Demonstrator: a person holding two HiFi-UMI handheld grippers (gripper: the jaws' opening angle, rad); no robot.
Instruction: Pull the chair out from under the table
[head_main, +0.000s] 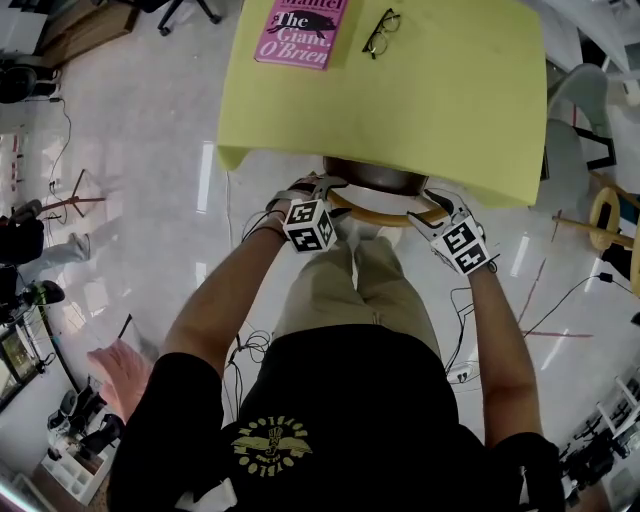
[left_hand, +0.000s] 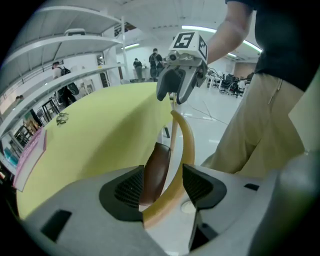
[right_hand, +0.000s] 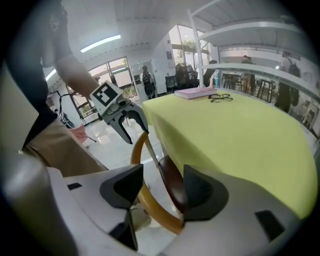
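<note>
So, barely started: my left gripper (left_hand: 162, 182) and right gripper (right_hand: 162, 186) hang released, jaws straddling the curved wooden back rail (head_main: 385, 216) of the brown-seated chair (head_main: 375, 178), tucked under the yellow-clothed desk (head_main: 400, 110); clamping and pulling remain.

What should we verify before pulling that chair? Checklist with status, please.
1. Left gripper straddles the back rail: ok.
2. Left jaws clamped on the rail: not ok, there is a gap beside it.
3. Right gripper straddles the rail: ok. Clamped: not ok, jaws apart.
4. Seat tucked under the table: ok, nothing pulled yet.
5. Pull path: not ok. The person's legs stand right behind the chair, and cables lie on the floor.
6. Book and glasses away from the near table edge: ok.
</note>
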